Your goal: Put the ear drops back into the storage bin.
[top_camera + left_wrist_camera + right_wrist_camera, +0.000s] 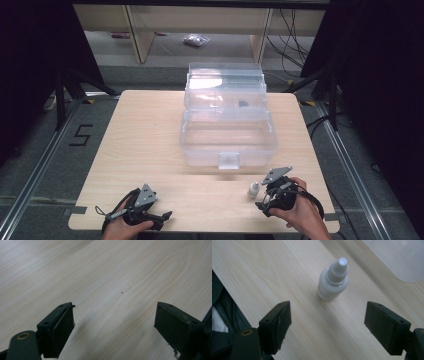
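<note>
Nearest the person, at the near edge of the wooden table [150, 145], the left gripper [167, 216] lay low by the near left corner, held in the left hand [125, 227]. In the left gripper view its jaws stood wide apart with only bare wood grain between them [115, 322].

Toward the near right corner, the right hand [300, 215] held the right gripper [259, 204], its jaws likewise spread wide and gripping nothing. A small white dropper bottle [333, 281] stood upright on the table just beyond the jaw tips, roughly centred on the gap between them but clear of both pads. In the high view the bottle [254, 189] sat just beside the gripper, a little in from the near edge, right of the middle.

Farther on, a clear plastic box [227, 135] with its lid tipped back occupied the middle of the table and reached to the far edge; its front latch faced the person. A small dark item, too small to identify, lay in its upper tray.
</note>
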Demonstrator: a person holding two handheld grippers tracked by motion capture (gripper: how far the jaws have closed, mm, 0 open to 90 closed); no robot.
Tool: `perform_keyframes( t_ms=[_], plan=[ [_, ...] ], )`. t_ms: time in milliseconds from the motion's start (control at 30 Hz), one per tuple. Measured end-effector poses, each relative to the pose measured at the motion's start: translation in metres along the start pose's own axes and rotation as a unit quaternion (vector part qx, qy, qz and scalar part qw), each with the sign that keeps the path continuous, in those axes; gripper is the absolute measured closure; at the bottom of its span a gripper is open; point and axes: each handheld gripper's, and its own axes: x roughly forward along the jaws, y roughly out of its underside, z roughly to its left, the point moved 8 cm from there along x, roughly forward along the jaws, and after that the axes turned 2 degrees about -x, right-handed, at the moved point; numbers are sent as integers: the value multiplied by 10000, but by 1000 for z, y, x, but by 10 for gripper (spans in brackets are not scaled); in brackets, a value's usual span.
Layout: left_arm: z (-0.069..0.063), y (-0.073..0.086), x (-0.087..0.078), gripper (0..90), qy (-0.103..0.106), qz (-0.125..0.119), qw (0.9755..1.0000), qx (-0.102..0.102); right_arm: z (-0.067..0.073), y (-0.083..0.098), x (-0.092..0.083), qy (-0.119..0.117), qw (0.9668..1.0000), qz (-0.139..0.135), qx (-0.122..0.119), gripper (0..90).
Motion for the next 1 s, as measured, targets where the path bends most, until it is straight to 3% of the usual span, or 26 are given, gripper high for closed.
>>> perform_keyframes(
  t_ms=[67, 100, 133, 167, 267, 300, 333, 500, 1000],
  plan=[
    [0, 0, 0, 154, 4, -5, 10000, -51, 2, -2, 0, -25, 10000, 22, 82, 226],
    [0, 0, 0, 154, -4, 21, 10000, 27, 0, -2, 0, -5, 10000, 21, -46, 226],
    [0, 0, 0, 154, 5, 0, 10000, 1, 1, -3, 1, -27, 10000, 27, 24, 226],
    [0, 0, 0, 154, -2, 15, 10000, 13, -1, -5, 2, -20, 9999, 18, -139, 227],
    [0, 0, 1, 154, 0, 8, 10000, -51, 1, -7, 3, -48, 9999, 93, 7, 227],
    [0, 0, 0, 154, -3, 4, 10000, -32, -1, -8, 4, -35, 9999, 65, -144, 227],
    [0, 0, 0, 154, 0, 9, 10000, -41, 0, -9, 4, -61, 9999, 121, -56, 227],
    [0, 0, 0, 154, 12, 3, 10000, -3, -2, -14, 11, -16, 9995, 253, -171, 242],
    [0, -1, 0, 154, 17, -6, 10000, -24, -6, -25, 26, -28, 9979, 538, -372, 379]
  ],
)
